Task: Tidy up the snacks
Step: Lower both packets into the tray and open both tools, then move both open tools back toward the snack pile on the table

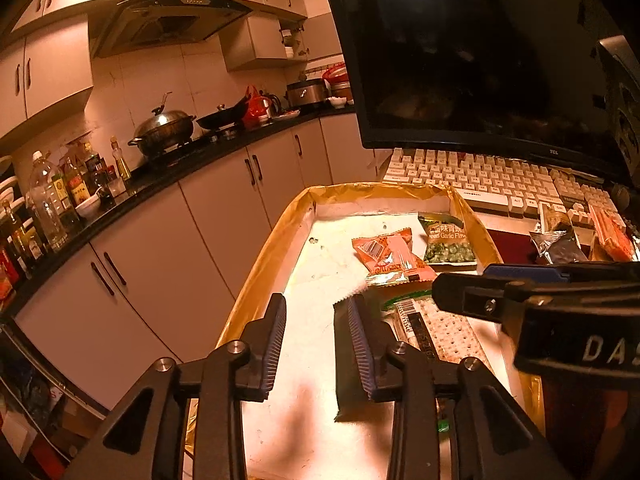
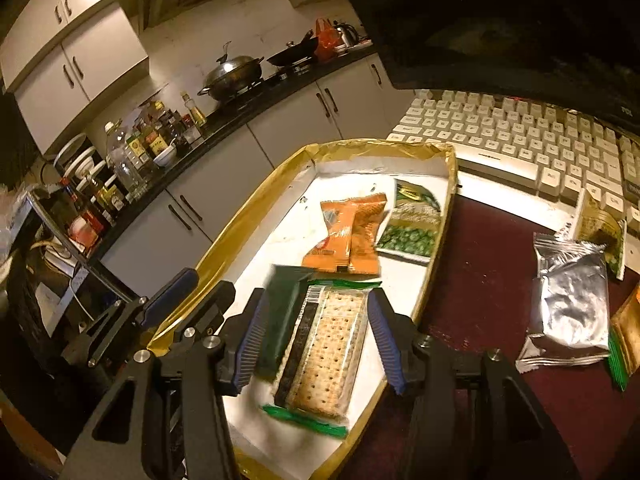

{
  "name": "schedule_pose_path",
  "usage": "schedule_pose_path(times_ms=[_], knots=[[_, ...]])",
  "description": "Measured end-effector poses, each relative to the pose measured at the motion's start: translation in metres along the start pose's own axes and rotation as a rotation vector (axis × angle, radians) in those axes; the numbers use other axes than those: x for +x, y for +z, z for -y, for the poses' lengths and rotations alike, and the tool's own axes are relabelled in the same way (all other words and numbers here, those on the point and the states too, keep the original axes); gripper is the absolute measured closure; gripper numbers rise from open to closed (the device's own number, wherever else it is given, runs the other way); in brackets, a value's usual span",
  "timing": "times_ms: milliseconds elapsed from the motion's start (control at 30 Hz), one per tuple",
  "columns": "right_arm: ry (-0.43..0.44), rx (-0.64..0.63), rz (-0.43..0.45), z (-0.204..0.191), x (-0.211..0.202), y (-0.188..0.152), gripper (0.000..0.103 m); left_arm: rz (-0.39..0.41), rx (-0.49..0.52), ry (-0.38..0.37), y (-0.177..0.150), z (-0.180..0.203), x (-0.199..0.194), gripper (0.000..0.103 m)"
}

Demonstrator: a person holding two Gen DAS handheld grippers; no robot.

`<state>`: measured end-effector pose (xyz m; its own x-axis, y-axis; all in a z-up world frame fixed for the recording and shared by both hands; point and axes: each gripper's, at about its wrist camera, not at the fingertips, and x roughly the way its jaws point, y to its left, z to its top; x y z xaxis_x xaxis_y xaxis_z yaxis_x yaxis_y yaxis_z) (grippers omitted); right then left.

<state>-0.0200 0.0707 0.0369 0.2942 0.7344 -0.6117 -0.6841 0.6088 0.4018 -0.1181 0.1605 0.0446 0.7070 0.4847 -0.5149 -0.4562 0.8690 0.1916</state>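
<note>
Low in the frame, both your right gripper point(image 2: 312, 336) and left gripper point(image 1: 316, 344) stand released; lift clear of the clear-wrapped cracker packet point(image 2: 324, 344) inside the gold-edged cardboard tray point(image 2: 256, 204).

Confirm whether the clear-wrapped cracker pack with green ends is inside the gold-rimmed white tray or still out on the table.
Inside. The cracker pack lies flat on the floor of the tray, between the right gripper's open fingers.
</note>
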Motion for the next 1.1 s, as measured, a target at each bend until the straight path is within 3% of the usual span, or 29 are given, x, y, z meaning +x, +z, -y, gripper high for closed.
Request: schedule_pose_path(times_ms=[267, 467, 700, 833, 1100], knots=[[-0.007, 0.045, 0.015, 0.010, -0.020, -0.002, 0.051, 0.023, 0.008, 0.012, 0.004, 0.002, -0.009, 0.060], [-0.017, 0.095, 0.055, 0.030, -0.055, -0.010, 0.051, 0.043, 0.019, -0.014, 0.009, 0.012, -0.022, 0.060], [-0.123, 0.165, 0.134, 0.074, -0.108, -0.023, 0.047, 0.095, 0.125, -0.101, 0.013, 0.063, -0.046, 0.056], [-0.173, 0.189, 0.181, 0.093, -0.135, -0.033, 0.045, 0.117, 0.213, -0.119, 0.010, 0.103, -0.057, 0.045], [-0.250, 0.245, 0.221, 0.130, -0.172, -0.050, 0.043, 0.112, 0.355, -0.196, 0.000, 0.162, -0.072, 0.044]])
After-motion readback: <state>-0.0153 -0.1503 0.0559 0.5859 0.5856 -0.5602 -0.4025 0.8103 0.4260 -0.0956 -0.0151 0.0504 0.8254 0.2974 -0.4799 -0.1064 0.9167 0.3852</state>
